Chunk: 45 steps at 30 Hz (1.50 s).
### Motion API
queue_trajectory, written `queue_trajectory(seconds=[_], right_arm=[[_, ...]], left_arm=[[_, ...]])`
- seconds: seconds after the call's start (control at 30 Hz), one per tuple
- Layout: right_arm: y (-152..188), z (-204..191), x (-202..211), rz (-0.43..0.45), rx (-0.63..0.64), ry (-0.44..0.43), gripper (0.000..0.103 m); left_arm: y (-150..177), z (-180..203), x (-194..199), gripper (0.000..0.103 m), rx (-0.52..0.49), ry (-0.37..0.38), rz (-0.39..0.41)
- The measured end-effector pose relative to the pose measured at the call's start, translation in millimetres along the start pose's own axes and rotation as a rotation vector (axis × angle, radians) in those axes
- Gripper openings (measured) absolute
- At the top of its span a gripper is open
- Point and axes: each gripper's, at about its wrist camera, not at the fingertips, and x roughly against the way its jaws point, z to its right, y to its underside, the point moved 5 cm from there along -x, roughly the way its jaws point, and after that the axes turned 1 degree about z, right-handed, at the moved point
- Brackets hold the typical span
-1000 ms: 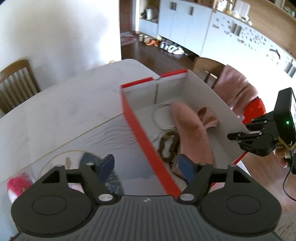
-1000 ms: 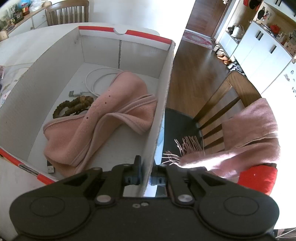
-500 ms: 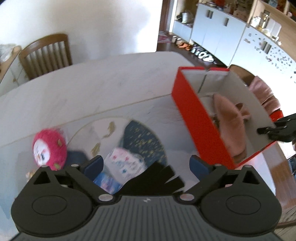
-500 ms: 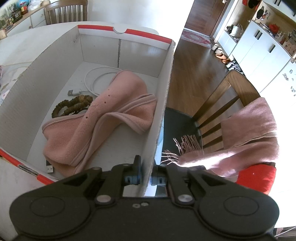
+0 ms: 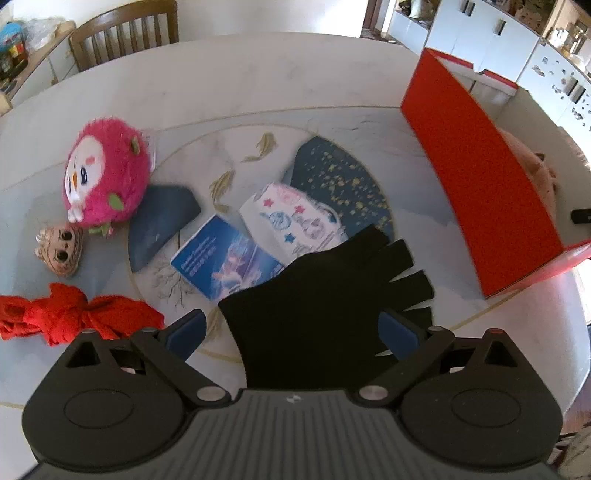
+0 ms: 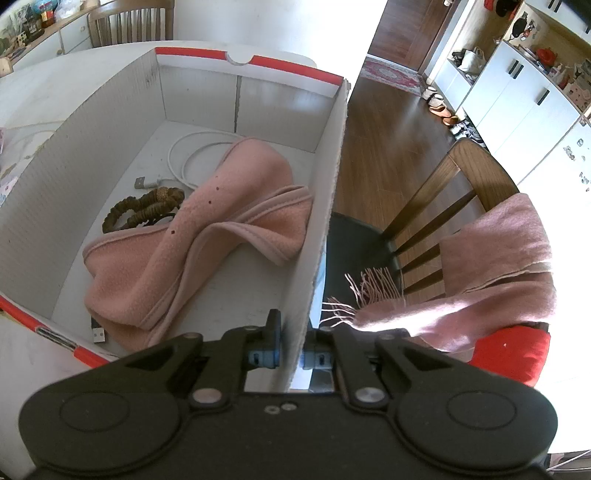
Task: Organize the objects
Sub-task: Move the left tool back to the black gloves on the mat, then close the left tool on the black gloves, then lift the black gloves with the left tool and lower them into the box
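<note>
My left gripper (image 5: pixel 291 332) is open above a black fingerless glove (image 5: pixel 325 295) that lies flat on the table. Beyond it lie a blue booklet (image 5: pixel 225 258), a white patterned pouch (image 5: pixel 291 218), a pink plush toy (image 5: pixel 105 177), a small brown figure (image 5: pixel 61 247) and a red knit cloth (image 5: pixel 74 314). The red box (image 5: pixel 480 184) stands at the right. My right gripper (image 6: pixel 291 356) is shut on the box's right wall (image 6: pixel 321 218). Inside the box lie a pink cloth (image 6: pixel 207 243), a brown bead bracelet (image 6: pixel 144 210) and a white cable (image 6: pixel 195 155).
A dark blue fan-shaped mat (image 5: pixel 343 177) lies under the pouch. A wooden chair (image 5: pixel 125 33) stands at the far table edge. Another chair (image 6: pixel 443 206) with a pink scarf (image 6: pixel 491 266) stands right of the box, over wooden floor.
My left gripper has swung left and back from the box to above the black glove, and stays open. My right gripper has kept its hold on the box wall.
</note>
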Motion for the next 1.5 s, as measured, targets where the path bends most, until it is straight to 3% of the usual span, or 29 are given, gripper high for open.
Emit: queue_trajectory(seconds=[0.3, 0.47, 0.53, 0.57, 0.63, 0.73, 0.83, 1.07, 1.5], right_arm=[[1, 0, -1, -0.001, 0.004, 0.0, 0.008], [2, 0, -1, -0.003, 0.004, -0.001, 0.008], [2, -1, -2, -0.005, 0.005, 0.0, 0.008], [2, -1, -2, -0.005, 0.005, 0.0, 0.008], [2, -1, -2, -0.005, 0.005, 0.0, 0.008], [2, -1, -2, -0.005, 0.005, 0.0, 0.008], [2, -1, -2, -0.004, 0.005, 0.0, 0.008], [1, -2, -3, -0.003, 0.005, -0.002, 0.007], [0, -1, -2, 0.006, 0.008, -0.01, 0.007]], left_arm=[[15, -5, -26, 0.098, 0.03, -0.011, -0.029], [16, -4, -27, 0.074, 0.013, -0.022, -0.011], [14, -3, -25, 0.055, 0.008, -0.031, -0.004], [13, -3, -25, 0.051, 0.005, -0.037, -0.003], [13, -2, -24, 0.03, 0.002, -0.042, -0.005], [14, -1, -21, 0.013, -0.004, -0.052, -0.005], [16, 2, -15, 0.008, -0.007, -0.045, -0.006], [13, 10, 10, 0.006, 0.007, 0.038, 0.032], [-26, 48, 55, 0.006, -0.047, 0.172, 0.116]])
